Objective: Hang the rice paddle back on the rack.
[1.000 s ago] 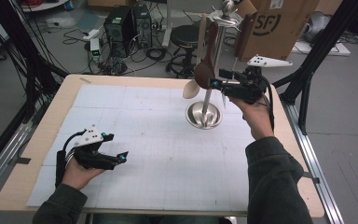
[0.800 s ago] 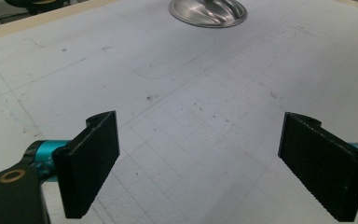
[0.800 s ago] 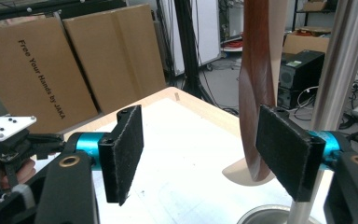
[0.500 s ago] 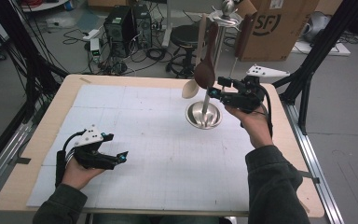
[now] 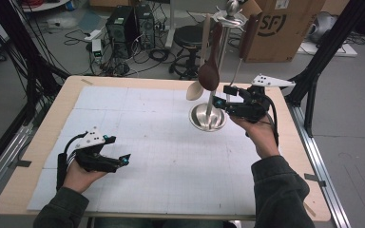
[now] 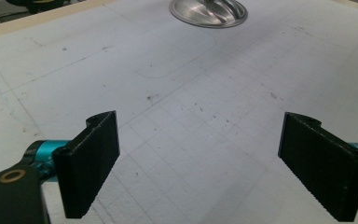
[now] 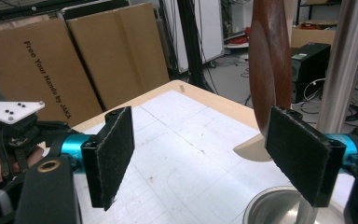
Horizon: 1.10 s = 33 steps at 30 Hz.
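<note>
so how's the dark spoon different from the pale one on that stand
The dark brown spoon is larger and hangs nearer the pole of the stand; the pale wooden spoon is smaller and hangs farther left, its bowl lower. In the right gripper view the dark spoon rises just behind one jaw of the right gripper, while the pale one's bowl peeks out lower down. Both hang bowl-down from the stand's top, untouched.

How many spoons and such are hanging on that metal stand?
3, as far as I can tell. A dark wooden spoon hangs in front, a pale wooden spoon to its left, and a dark-handled utensil on the right; the stand's pole might hide another.
</note>
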Tool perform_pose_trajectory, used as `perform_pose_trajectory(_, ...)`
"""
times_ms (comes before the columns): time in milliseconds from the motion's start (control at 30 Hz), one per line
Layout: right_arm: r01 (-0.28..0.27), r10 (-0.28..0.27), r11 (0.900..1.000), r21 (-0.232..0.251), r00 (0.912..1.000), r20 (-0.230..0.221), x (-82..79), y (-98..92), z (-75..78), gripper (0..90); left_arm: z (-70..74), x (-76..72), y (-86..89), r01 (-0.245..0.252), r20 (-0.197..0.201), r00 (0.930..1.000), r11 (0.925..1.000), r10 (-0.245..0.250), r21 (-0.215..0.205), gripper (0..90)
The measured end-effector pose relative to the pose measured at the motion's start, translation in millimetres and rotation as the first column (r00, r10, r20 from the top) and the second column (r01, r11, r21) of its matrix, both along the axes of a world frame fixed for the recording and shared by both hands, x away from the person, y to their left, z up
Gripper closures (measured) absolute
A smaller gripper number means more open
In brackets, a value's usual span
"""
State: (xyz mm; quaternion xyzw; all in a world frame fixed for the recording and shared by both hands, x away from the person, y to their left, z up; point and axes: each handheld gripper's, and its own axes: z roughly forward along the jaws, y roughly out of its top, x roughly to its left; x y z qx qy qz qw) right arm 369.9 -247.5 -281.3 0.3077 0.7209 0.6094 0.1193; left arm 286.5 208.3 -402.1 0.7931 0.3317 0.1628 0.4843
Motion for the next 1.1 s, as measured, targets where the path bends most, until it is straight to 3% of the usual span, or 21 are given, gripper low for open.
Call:
perform_pose_trajectory(400,-0.004,0.004,1.0,-0.024,0.9999,-0.01,-6.4,-2.8,-20.2,23.3,-0.3,0.6,0.3,-0.002,-0.005,1.0,1.0,0.002,0.002,13.1)
perform_pose_trajectory(700,-0.002,0.001,0.997,-0.08,0.9999,-0.015,-11.9,-4.3,-36.2,20.7,-0.1,0.8,1.9,-0.007,-0.005,1.0,1.0,0.007,-0.006,12.7)
perform_pose_trajectory(1100,-0.004,0.001,0.996,-0.088,0.9994,-0.033,-17.5,-4.2,-55.0,18.1,-0.1,1.2,4.8,-0.016,-0.011,0.9998,0.9998,0.016,-0.015,12.1)
